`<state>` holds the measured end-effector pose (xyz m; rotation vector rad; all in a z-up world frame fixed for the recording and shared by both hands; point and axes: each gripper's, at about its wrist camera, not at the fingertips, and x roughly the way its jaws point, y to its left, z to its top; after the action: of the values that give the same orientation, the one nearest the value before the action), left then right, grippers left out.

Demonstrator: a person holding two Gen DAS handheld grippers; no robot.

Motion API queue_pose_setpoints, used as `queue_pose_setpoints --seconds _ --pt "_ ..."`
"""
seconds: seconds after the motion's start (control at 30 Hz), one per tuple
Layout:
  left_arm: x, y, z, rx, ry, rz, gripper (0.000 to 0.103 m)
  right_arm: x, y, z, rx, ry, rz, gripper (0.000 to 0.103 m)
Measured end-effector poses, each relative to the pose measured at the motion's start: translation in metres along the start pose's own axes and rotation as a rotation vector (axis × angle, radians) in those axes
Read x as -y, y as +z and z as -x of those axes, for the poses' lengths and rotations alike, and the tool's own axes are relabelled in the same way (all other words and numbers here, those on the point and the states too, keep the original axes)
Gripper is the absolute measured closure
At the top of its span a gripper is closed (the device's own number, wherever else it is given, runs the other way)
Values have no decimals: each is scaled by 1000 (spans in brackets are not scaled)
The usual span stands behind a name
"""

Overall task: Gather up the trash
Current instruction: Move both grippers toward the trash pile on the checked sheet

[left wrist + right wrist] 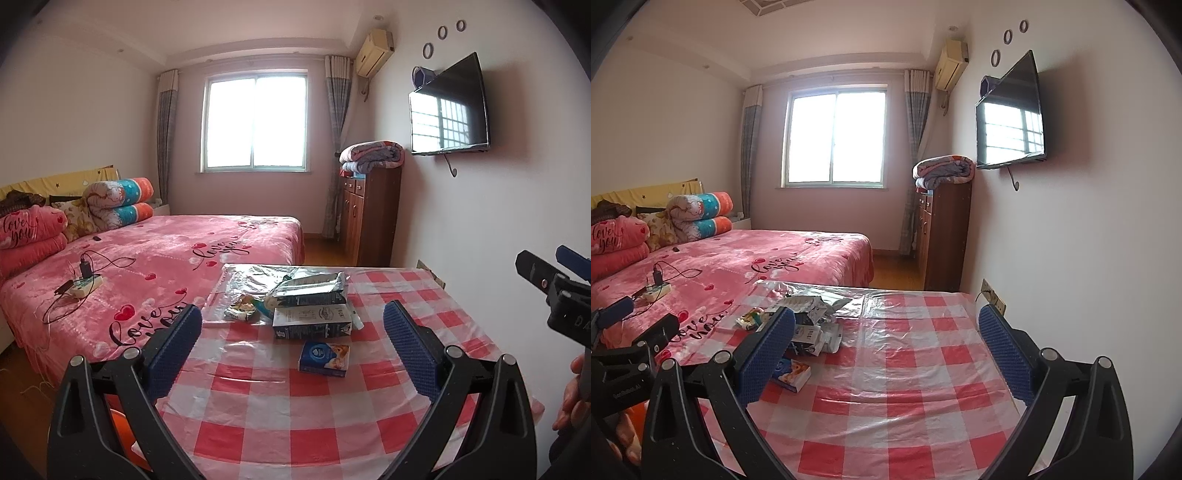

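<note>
**Both grippers spread above the checked table, trash untouched**

The left gripper (291,321) hung over the near part of the table (295,424), its two blue-padded fingers (173,350) spread wide and holding nothing. The trash lay ahead of it, toward the far left part of the red-and-white checked cloth. Nearest was a small blue tissue pack (324,358), lying flat and apart from the rest. Just beyond it sat a flattened white carton (312,321), and a crumpled silver-lined carton (310,288) rested on top of that one. To their left lay a small crinkled snack wrapper (242,310), touching or nearly touching a clear plastic sheet (251,280) spread at the table's far edge.

The right gripper (886,328) hovered further right over bare cloth, jaws likewise wide apart and empty. In its view the same heap showed at the left, partly hidden behind its left finger (768,354); the tissue pack (794,373) peeked out just below that pad. A thin white piece beside the cartons may have been a straw or a tube, though it was too small to tell.

At the right edge of the left wrist view, part of the other gripper's body and a hand (572,391) gripping it were visible. A pink bed (147,258) stood against the table's far left side, with a power strip (86,284) and cables on it.
</note>
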<state>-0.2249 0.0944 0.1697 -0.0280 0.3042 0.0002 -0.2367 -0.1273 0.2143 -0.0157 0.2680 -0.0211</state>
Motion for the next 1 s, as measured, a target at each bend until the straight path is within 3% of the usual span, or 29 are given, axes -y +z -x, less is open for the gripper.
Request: queue_pose_setpoints --seconds 0.5,0.77,1.0 --pt "-9 -7 -10 -13 7 15 4 -13 -11 -14 -10 26 27 4" --pt "-27 -27 -39 -115 28 42 4 -4 -32 -44 -82 78 -31 4" --pt "-49 -42 -66 -207 26 94 4 1 -49 -77 -183 176 -86 4"
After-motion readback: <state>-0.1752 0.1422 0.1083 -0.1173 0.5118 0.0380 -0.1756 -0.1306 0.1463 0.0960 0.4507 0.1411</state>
